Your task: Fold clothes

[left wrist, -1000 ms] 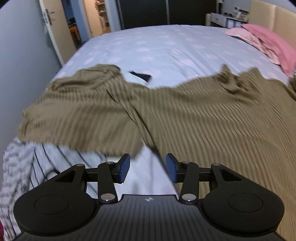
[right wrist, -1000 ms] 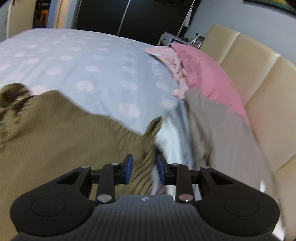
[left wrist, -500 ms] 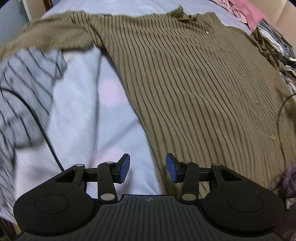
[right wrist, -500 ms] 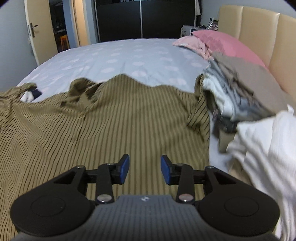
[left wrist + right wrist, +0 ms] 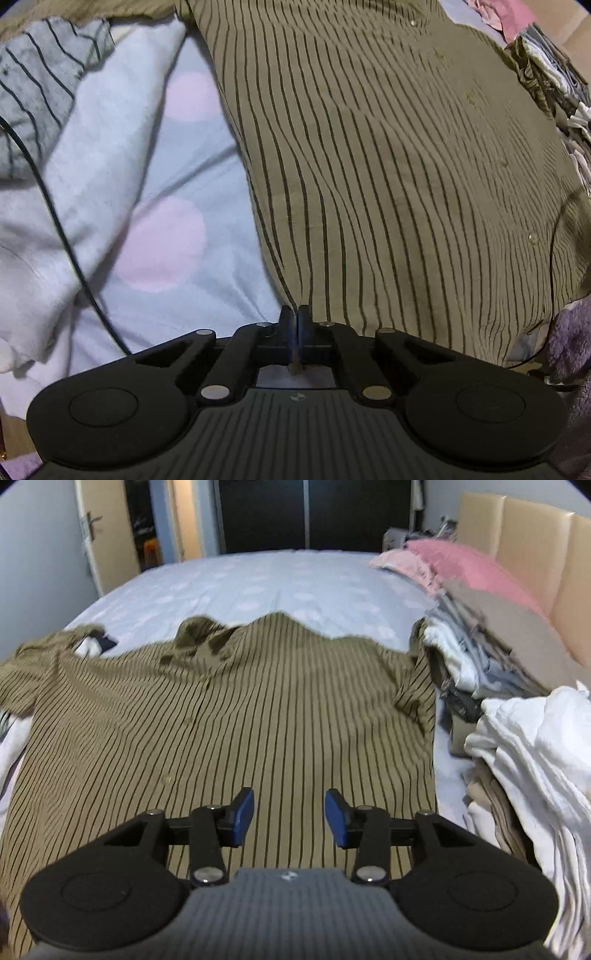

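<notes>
Left wrist view is showing the biggest change: the bed [image 5: 122, 192], which half a second ago was lying bare between wide-open jaws, is now sitting beneath the left gripper [image 5: 294, 325] with its jaws snapped together. A thin sliver of olive cloth is showing in the slit between them, so they are pinching the near corner of the shirt [image 5: 406, 166] at its left edge. That shirt, olive with dark stripes, is lying spread flat across the near side of the bed, collar pointing away, hem nearest the cameras. Right wrist view is showing the right gripper [image 5: 289, 818] hovering over the shirt's hem area, its jaws having just been widening, and nothing is sitting between the blue pads [image 5: 243, 814]; they are standing apart above the cloth, not pressing it. Judging from this, the left corner is being secured while the right side is not yet grasped, so the fold itself is probably only starting. Counting from largest to smallest: one bed, one striped shirt spread out, one heap of mixed clothes [image 5: 491, 686] just to the shirt's right, one pink pillow [image 5: 472, 565] beyond it, one grey striped garment [image 5: 40, 85] at the left, two grippers, and one thin black cable [image 5: 55, 206] trailing across the sheet.
</notes>
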### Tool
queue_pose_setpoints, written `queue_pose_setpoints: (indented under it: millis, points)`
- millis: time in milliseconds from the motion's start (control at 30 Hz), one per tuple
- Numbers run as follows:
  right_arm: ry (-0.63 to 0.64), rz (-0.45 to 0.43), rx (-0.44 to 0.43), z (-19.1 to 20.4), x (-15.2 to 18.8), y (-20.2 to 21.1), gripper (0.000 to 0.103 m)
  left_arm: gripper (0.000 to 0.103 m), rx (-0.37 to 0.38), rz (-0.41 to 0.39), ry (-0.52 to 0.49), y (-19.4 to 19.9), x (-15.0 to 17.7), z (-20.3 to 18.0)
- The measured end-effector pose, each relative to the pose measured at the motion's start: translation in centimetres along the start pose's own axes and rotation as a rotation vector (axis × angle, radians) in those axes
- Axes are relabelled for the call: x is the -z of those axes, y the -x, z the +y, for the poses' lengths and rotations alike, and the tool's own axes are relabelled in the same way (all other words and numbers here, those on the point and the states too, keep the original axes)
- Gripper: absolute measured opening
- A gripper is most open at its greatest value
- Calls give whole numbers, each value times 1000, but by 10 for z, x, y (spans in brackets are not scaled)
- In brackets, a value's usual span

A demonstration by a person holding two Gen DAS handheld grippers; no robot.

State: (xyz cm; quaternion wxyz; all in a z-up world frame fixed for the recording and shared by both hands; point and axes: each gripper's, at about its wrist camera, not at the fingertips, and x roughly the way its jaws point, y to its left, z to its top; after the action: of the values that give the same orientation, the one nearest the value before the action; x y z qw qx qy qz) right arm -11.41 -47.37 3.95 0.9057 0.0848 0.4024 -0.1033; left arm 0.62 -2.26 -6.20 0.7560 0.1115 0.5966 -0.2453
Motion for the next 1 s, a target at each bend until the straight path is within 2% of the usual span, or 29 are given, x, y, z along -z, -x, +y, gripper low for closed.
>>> queue_pose_setpoints:
  millis: [100,267,500,667,800,833,867,900,933,1000]
  points:
    - [-12,79,-15,-13,5,3,47,0,-22,4,-3,10,-1,0]
    - [-5,173,74,-41,23,5,45,0,-71,26,3,12,-5,-1]
    - [-75,335,198,-96,61,5,45,0,-105,73,-1,-3,-14,-10]
    - [-197,445,207,-128,91,-9,46,0,-102,83,18,-10,-14,-7]
    - [-224,509,184,-134,105,-22,47,0,-99,89,23,-15,-13,-6]
    - [-219,518,186,-134,107,-24,45,0,-99,92,22,-17,-13,-5]
    - [-221,521,179,-134,108,-25,38,0,-98,94,22,-18,-13,-5]
    - [-239,518,161,-135,108,-25,18,0,-95,89,23,-17,-13,-5]
    - [-257,516,147,-136,107,-23,6,0,-90,80,23,-14,-13,-4]
    - [-259,508,153,-134,104,-18,2,0,-82,61,24,-9,-13,-3]
